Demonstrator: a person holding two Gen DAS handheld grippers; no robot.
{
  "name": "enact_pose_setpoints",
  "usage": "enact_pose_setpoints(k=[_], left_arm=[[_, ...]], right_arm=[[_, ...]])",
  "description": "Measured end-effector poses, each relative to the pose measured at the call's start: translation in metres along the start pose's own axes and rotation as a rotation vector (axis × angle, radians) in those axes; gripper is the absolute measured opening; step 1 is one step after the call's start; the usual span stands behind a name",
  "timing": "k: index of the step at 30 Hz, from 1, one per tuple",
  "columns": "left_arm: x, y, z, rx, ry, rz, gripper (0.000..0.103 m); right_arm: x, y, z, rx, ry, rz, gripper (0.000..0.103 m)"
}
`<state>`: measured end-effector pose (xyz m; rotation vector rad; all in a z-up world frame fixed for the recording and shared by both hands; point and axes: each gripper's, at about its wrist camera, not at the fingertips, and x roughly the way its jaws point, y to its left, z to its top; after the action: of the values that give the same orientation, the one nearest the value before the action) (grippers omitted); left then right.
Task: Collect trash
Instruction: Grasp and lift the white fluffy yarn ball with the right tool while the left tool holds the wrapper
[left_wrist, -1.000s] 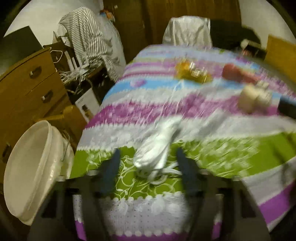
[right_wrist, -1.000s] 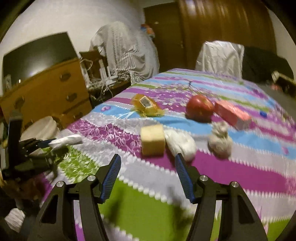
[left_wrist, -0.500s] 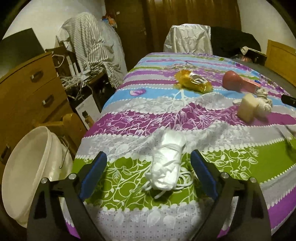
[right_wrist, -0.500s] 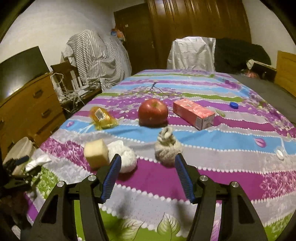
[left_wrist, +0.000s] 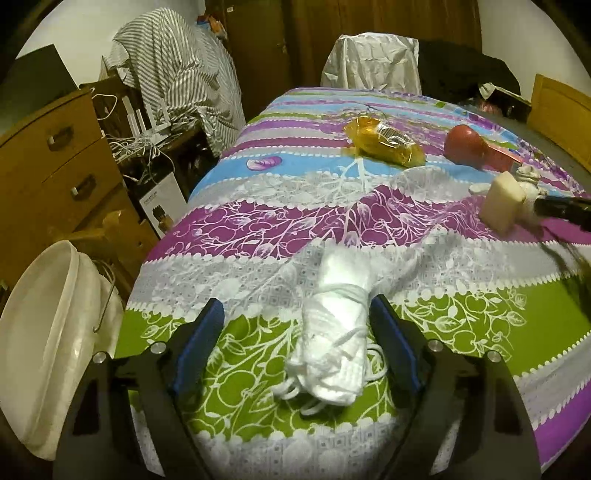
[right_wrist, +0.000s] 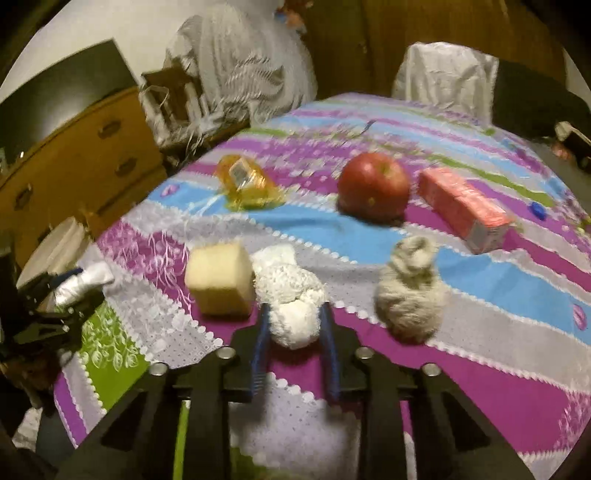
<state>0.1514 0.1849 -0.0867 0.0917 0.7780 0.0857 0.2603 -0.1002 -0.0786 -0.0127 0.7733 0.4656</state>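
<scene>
A white rolled cloth bundle with string (left_wrist: 338, 328) lies on the striped bedspread (left_wrist: 369, 221). My left gripper (left_wrist: 297, 334) is open with a jaw on each side of it. It also shows in the right wrist view (right_wrist: 83, 282). My right gripper (right_wrist: 293, 323) has closed in on a white crumpled wad (right_wrist: 291, 299), one jaw on each side and touching it. A white bucket (left_wrist: 48, 332) stands on the floor left of the bed. A yellow wrapper (right_wrist: 245, 181), a grey crumpled wad (right_wrist: 410, 295) and a pink carton (right_wrist: 465, 206) lie farther off.
A yellow sponge block (right_wrist: 221, 278) sits just left of the white wad. A red apple (right_wrist: 373, 184) is beside the carton. A wooden dresser (left_wrist: 55, 166) and tangled cables (left_wrist: 144, 144) are left of the bed. A covered chair (left_wrist: 371, 62) stands at the far end.
My right gripper moved down and forward to the white wad and its jaws narrowed around it. My left gripper opened wide a second ago and has since stayed around the cloth bundle.
</scene>
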Motion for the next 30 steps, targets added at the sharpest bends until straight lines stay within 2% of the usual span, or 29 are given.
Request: enact_pose_setpoints(k=[4,7,9,11,14,16,18,20,21,23,25,26,27,28,29,30], left_arm=[[-0.002,0.003,-0.001,-0.015,-0.010,-0.016,0.077],[-0.003,0.005,-0.002,-0.021,-0.016,-0.022,0.077],[-0.003,0.003,-0.002,-0.015,-0.014,-0.014,0.078],[-0.002,0.001,-0.002,-0.008,-0.013,-0.004,0.079],[-0.002,0.001,-0.001,-0.013,-0.009,0.008,0.082],[-0.002,0.001,-0.001,-0.012,-0.007,0.012,0.083],[-0.003,0.001,0.000,-0.011,-0.003,0.009,0.084],[-0.006,0.002,0.001,-0.012,-0.004,0.001,0.084],[-0.008,0.002,0.002,-0.010,-0.011,0.003,0.084],[-0.015,-0.001,0.001,0.011,-0.039,0.007,0.084],[-0.016,-0.004,0.002,0.032,-0.044,0.009,0.084],[-0.013,-0.007,0.002,0.044,-0.033,0.011,0.081],[-0.008,-0.009,0.002,0.060,-0.015,0.013,0.072],[-0.004,-0.011,0.003,0.071,0.002,0.012,0.070],[-0.002,-0.011,0.004,0.072,0.004,0.006,0.066],[-0.002,-0.010,0.004,0.069,0.001,-0.012,0.053]], right_arm=[[-0.046,0.002,-0.016,0.077,-0.059,-0.007,0.022],[-0.084,0.008,-0.047,0.178,-0.048,0.013,0.022],[-0.092,0.015,-0.068,0.199,-0.022,0.006,0.022],[-0.089,0.022,-0.087,0.180,0.004,-0.053,0.022],[-0.088,0.023,-0.099,0.222,0.013,-0.030,0.023],[-0.092,0.027,-0.100,0.200,0.004,-0.042,0.024],[-0.099,0.031,-0.099,0.168,0.003,-0.037,0.034],[-0.106,0.035,-0.097,0.131,-0.018,-0.034,0.085],[-0.108,0.039,-0.095,0.089,-0.029,-0.037,0.088],[-0.100,0.044,-0.088,0.016,-0.030,-0.053,0.088],[-0.088,0.044,-0.082,-0.006,-0.011,-0.046,0.087],[-0.079,0.041,-0.081,0.012,0.010,-0.021,0.078],[-0.073,0.038,-0.082,0.026,0.028,-0.013,0.067],[-0.065,0.033,-0.084,0.054,0.062,-0.012,0.048],[-0.063,0.030,-0.086,0.075,0.071,-0.020,0.042],[-0.063,0.027,-0.090,0.105,0.063,-0.013,0.041]])
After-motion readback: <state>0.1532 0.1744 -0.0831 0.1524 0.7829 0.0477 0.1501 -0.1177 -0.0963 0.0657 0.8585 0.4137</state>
